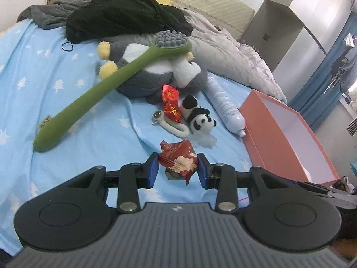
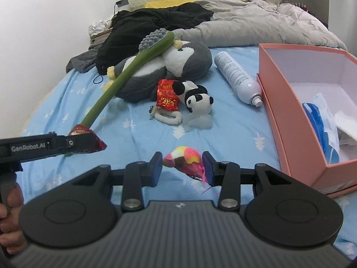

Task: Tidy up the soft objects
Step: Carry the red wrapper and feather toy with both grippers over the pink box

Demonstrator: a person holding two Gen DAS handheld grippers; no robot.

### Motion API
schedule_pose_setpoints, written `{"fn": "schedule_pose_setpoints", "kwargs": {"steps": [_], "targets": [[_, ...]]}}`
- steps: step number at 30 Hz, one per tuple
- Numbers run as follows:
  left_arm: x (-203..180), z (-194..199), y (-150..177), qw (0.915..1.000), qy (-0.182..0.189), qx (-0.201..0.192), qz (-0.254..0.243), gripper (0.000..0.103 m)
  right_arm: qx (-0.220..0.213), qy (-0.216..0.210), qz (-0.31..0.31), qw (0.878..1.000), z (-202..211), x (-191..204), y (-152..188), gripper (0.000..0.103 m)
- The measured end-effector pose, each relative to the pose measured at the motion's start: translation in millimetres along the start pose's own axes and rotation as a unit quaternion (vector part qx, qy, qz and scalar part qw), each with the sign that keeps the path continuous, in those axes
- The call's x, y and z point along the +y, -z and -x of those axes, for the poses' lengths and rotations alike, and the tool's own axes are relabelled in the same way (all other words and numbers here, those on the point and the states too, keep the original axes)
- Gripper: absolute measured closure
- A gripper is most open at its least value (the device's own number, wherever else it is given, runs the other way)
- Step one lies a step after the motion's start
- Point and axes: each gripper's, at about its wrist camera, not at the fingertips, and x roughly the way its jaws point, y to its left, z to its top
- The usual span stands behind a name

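My left gripper (image 1: 177,167) is shut on a dark red snack packet (image 1: 177,159) and holds it above the blue bedsheet; it also shows in the right wrist view (image 2: 88,141) at the left. My right gripper (image 2: 182,167) is shut on a pink and yellow soft toy (image 2: 185,159). A small panda plush (image 2: 195,97) (image 1: 198,117) lies mid-bed beside a bright red packet (image 2: 166,96) (image 1: 171,102). A big grey penguin plush (image 2: 169,67) (image 1: 154,73) lies behind, with a long green plush brush (image 2: 125,73) (image 1: 100,89) across it.
An open pink box (image 2: 290,102) (image 1: 279,147) stands at the right, holding blue and white packets (image 2: 323,125). A white spray bottle (image 2: 238,78) (image 1: 225,107) lies next to it. Black clothing (image 2: 154,22), a grey duvet (image 2: 256,29) and a white keyring loop (image 2: 166,117) lie further back.
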Motion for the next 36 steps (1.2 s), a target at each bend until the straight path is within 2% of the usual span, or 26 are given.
{"fn": "schedule_pose_setpoints", "kwargs": {"steps": [9,19,31,36], "targets": [[-29,10,-21,0.9995,0.013,-0.002,-0.028,0.061,-0.021,0.001,-0.007,1.0,17,-8,-14,0.061],[-76,7,-68,0.9958,0.044,-0.025,-0.076,0.061,-0.07,0.014,0.005,0.997,43,-20,-65,0.061],[-149,-3,-123,0.9868,0.096,-0.045,-0.123,0.061,-0.128,0.047,0.003,0.991,78,-55,-122,0.061],[-186,-13,-138,0.982,0.12,-0.04,-0.14,0.061,-0.144,0.068,0.002,0.987,92,-75,-139,0.061]]}}
